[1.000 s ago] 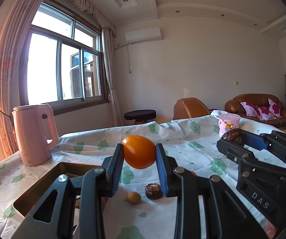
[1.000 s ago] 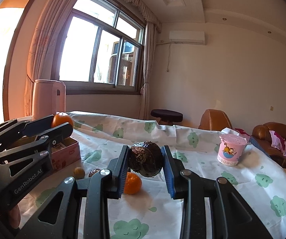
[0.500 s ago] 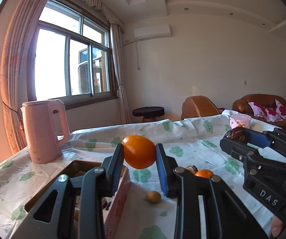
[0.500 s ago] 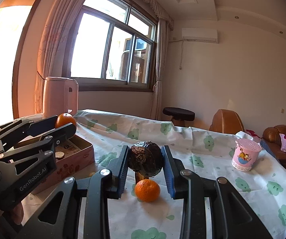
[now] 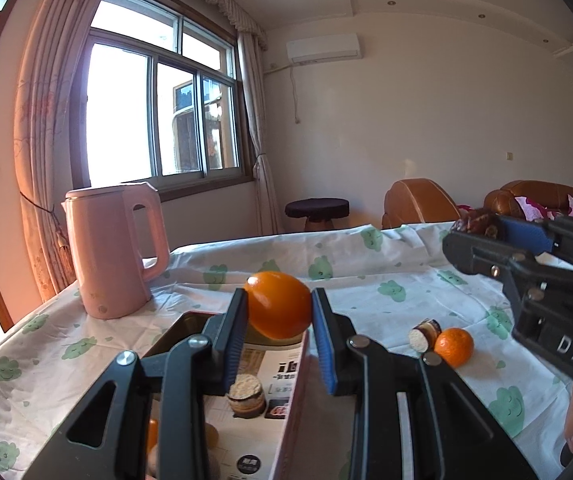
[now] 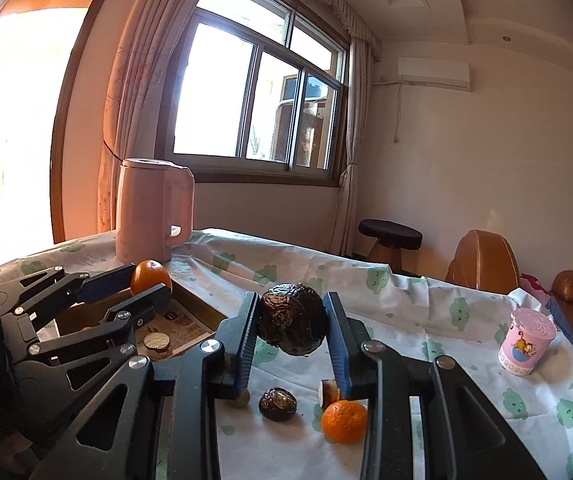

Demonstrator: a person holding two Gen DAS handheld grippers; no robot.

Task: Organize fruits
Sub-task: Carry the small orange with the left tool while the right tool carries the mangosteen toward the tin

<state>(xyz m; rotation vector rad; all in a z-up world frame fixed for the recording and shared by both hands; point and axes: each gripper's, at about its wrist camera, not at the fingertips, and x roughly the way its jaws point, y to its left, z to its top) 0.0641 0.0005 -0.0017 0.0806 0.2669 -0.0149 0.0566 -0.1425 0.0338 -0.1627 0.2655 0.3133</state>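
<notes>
Both grippers have drifted over toward the box [image 5: 206, 364], left gripper [image 5: 279, 322] clamped on the smooth, slippery-looking orange [image 5: 278, 305], right gripper [image 6: 291, 330] squeezing the wrinkly dark fruit [image 6: 291, 319] across its middle.

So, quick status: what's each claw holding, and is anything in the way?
Left gripper shut on orange, over the box. Right gripper shut on dark wrinkled fruit. Mandarin loose on table; nothing blocking.
</notes>
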